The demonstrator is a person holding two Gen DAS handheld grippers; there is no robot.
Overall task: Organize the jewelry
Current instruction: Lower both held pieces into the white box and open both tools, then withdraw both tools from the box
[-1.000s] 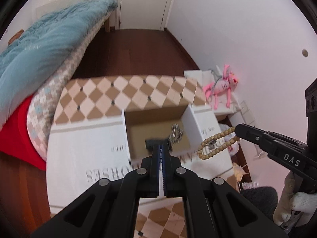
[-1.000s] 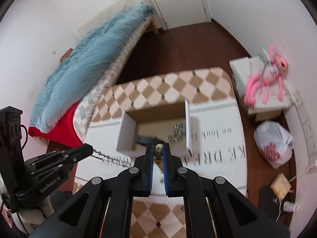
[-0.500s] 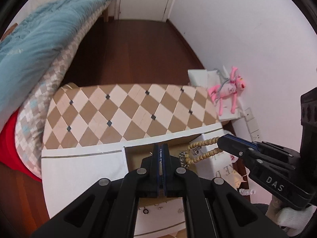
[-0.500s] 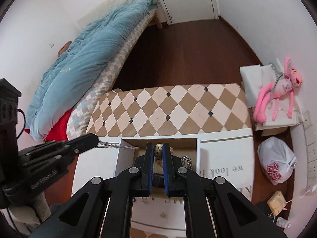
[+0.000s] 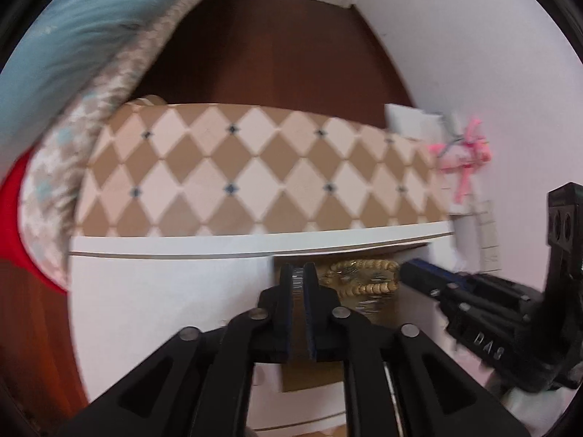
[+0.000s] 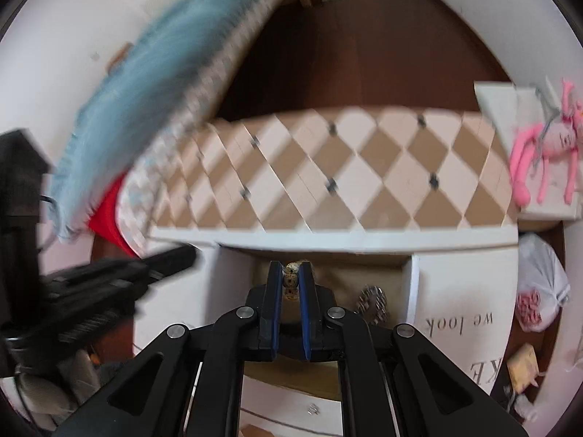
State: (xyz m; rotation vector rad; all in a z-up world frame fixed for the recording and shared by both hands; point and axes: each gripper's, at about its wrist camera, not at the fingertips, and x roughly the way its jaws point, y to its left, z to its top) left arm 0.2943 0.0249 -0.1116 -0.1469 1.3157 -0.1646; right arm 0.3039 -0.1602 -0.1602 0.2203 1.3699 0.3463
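Where blur smears, left tongs point(image 6: 189, 253) indistinct, drawer point(image 6: 410, 284) half-hidden

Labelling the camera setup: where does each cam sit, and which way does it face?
Left wrist: on the left gripper, angled steeply down at the open cardboard-lined drawer; right gripper at right by the wooden bead strand.
Right wrist: on the right gripper, same downward aim; beads sit between its slightly parted pads; left gripper blurred at left.
Shared: drawer, diamond-patterned bench top, pink plush toy.
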